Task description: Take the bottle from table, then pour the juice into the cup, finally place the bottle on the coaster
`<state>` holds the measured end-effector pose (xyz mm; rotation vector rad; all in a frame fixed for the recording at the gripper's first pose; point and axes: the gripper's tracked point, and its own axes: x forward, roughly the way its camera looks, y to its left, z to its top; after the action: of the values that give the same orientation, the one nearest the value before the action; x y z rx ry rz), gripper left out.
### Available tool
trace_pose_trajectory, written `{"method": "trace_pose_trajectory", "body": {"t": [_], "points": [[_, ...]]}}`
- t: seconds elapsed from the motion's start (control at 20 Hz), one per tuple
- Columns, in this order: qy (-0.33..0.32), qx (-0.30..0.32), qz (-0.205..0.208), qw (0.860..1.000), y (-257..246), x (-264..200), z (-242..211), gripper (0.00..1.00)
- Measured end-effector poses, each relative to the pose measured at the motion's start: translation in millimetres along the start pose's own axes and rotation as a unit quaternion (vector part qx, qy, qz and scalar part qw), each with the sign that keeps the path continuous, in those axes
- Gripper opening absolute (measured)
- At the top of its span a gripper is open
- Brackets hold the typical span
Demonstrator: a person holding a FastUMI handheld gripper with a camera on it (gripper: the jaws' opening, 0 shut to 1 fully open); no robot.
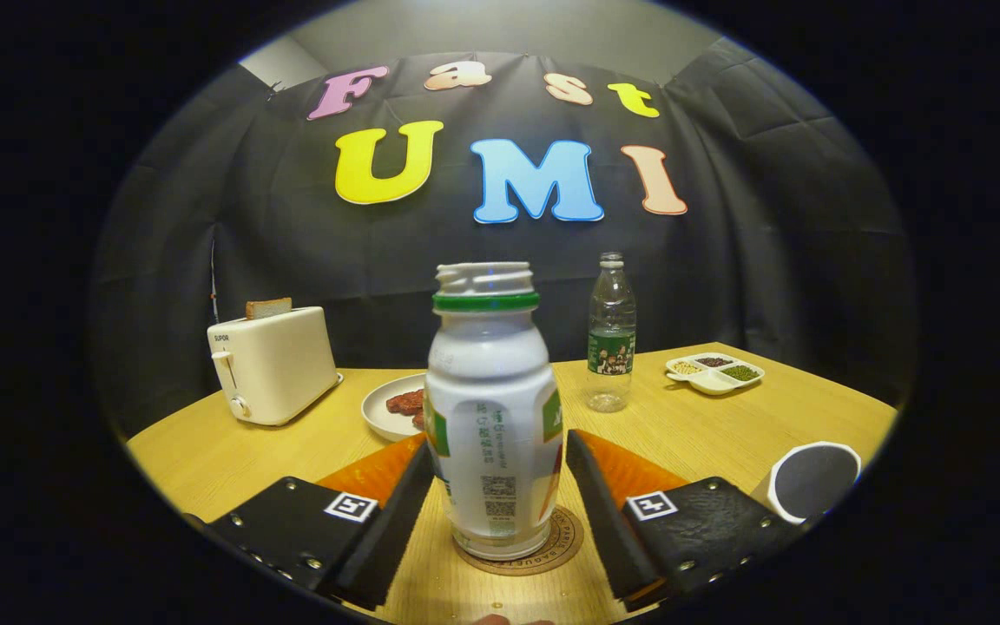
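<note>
With the bottle standing upright on the coaster between my released tongs, I judge I should back straight off the worktop without brushing it.

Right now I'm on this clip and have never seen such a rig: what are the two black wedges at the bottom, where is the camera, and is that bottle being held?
The wedges are the two fingers of a hand-held gripper; a person carries it, no robot arm. The fisheye camera rides on the gripper and looks forward along those fingers.

Between the fingers stands an uncapped white juice bottle with a green neck ring, upright on a round cork coaster. The left finger looks very close to the bottle, possibly touching; a gap shows on the right, so the gripper appears open rather than gripping.

On the wooden table beyond: a white toaster with toast in it, a plate with reddish food, a clear water bottle, a divided dish of beans. A white cup sits beside the right finger.
</note>
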<state>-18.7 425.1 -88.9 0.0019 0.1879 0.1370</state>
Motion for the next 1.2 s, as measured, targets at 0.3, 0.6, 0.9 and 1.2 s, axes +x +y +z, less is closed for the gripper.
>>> {"method": "trace_pose_trajectory", "body": {"t": [0.3,0.6,0.9,1.2], "points": [[0.010,0.022,0.026,0.999,4.4,-1.8,-2.0,0.97],[-0.078,0.018,0.049,0.996,13.9,-32.5,73.5,0.96],[-0.143,0.020,0.051,0.988,-8.4,-83.4,160.4,0.96],[-0.184,-0.003,0.010,0.983,-91.2,-111.9,199.7,0.96]]}}
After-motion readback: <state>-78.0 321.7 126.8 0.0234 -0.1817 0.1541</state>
